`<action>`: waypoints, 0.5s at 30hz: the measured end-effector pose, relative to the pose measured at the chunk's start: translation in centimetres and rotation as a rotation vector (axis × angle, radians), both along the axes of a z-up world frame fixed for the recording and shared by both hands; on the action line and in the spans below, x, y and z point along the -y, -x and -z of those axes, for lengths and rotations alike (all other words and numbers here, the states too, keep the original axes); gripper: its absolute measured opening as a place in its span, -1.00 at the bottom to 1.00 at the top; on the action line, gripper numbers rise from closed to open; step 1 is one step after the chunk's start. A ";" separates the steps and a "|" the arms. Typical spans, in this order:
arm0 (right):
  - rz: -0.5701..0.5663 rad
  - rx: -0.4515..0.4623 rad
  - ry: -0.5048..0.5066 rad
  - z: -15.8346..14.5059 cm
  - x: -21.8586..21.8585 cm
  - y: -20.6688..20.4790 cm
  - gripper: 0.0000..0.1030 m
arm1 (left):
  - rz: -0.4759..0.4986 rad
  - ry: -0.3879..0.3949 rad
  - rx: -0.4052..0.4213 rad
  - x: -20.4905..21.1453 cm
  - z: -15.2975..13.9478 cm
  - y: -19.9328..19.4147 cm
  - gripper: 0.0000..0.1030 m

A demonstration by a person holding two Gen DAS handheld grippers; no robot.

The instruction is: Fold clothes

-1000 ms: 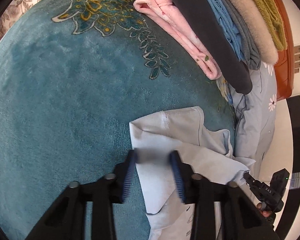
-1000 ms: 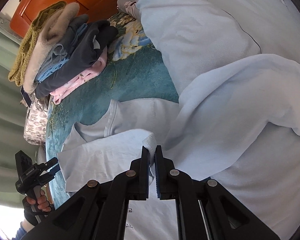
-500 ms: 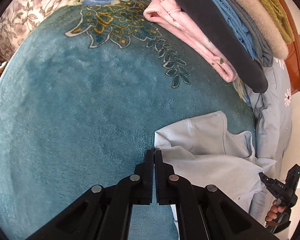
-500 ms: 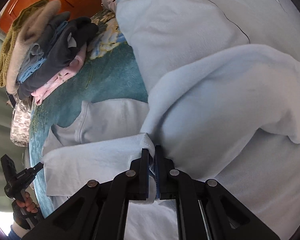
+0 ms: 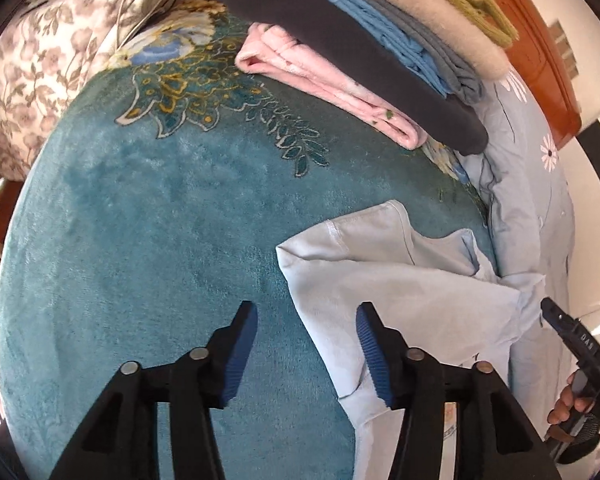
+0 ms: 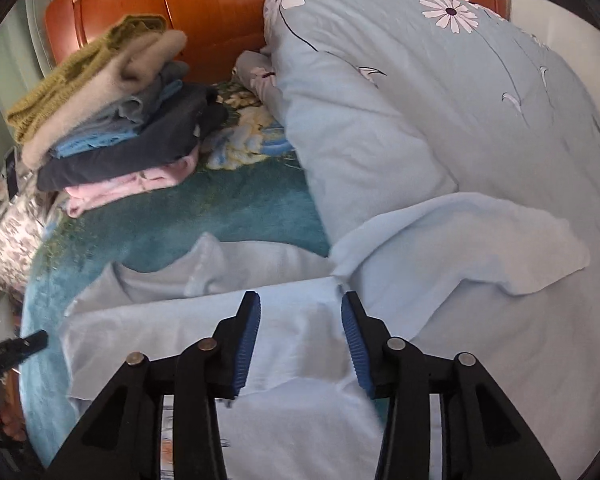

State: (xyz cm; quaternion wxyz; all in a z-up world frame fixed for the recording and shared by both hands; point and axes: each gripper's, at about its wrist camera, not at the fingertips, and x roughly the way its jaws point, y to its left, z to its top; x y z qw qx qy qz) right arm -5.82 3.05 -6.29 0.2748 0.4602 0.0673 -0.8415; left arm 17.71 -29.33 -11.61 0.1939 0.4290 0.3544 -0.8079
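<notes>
From my left wrist camera I see the left gripper (image 5: 306, 316) with its jaws spread, having just been opening; nothing is pinched between them, only the teal blanket (image 5: 148, 240) and the edge of the pale blue garment (image 5: 400, 280) lie beneath. The garment rests on the blanket, partly folded, and its lower part is cut off by the frame and by the gripper body. On my right wrist camera the right gripper (image 6: 300, 312) also stands spread, its jaws likewise having just been opening, above the folded garment layer (image 6: 292, 340) without gripping it. Motion blur softens that view, so I cannot make out the garment's seams well. One sleeve (image 6: 480, 240) drapes onto the daisy-print duvet (image 6: 420, 100). I count one stack of folded clothes (image 6: 108, 132) with about six layers, olive on top and pink at the bottom. The wooden headboard (image 6: 212, 4) is half hidden behind it.
</notes>
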 end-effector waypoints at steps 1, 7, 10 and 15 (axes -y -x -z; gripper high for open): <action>0.015 0.015 0.019 0.6 0.5 -0.9 -0.07 | 0.025 0.032 0.005 -0.6 -0.2 0.0 0.20; 0.085 0.108 0.089 4.3 3.8 -5.7 -0.06 | 0.118 0.165 0.040 -3.0 -0.4 -0.9 0.37; 0.111 0.162 0.086 5.6 4.9 -6.8 -0.02 | 0.156 0.166 0.048 -3.7 -0.3 -1.9 0.41; 0.250 0.168 0.109 4.2 0.5 -3.4 0.07 | 0.154 0.157 0.058 -4.0 -0.2 -2.4 0.42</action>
